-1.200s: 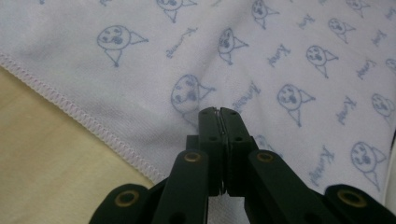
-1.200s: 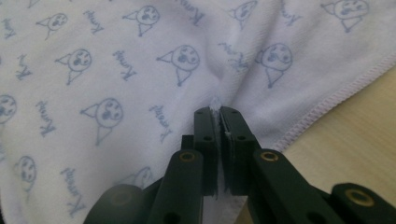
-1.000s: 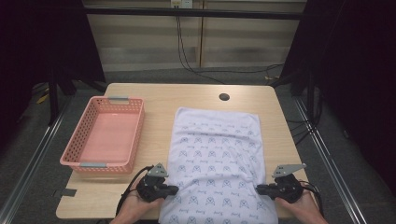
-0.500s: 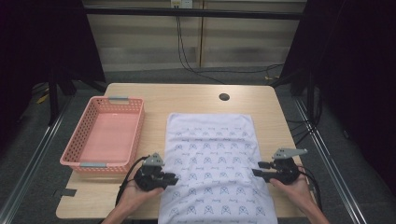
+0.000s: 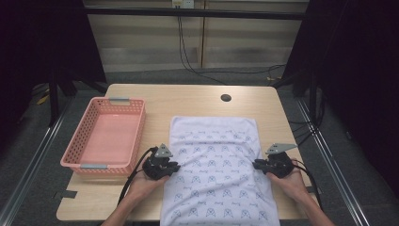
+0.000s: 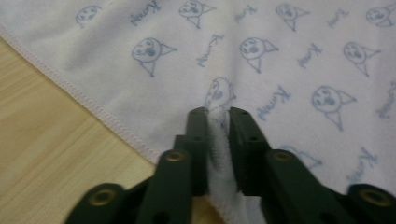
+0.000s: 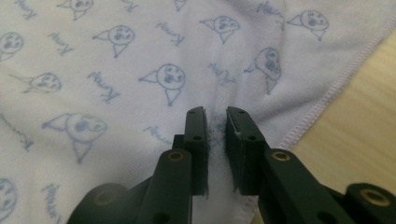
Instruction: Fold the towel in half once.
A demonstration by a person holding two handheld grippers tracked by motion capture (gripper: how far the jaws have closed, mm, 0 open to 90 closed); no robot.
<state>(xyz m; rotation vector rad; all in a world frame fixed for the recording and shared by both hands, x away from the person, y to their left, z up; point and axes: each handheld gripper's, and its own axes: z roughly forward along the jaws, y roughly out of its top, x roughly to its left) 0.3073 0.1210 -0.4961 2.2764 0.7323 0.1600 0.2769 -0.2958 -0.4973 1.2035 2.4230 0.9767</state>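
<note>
Wooden table (image 5: pixel 197 101) bears white towel (image 5: pixel 216 169), its blue script print too blurred to read.

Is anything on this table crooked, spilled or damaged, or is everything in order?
Nothing stands out. The printed towel lies flat, its near end hanging over the table edge. The pink basket sits upright beside it. The left gripper and right gripper each pinch a small fold of the towel at its side edges, which looks intended.

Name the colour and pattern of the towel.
White towel with small blue cartoon faces and script, clearest in the left gripper view.
</note>
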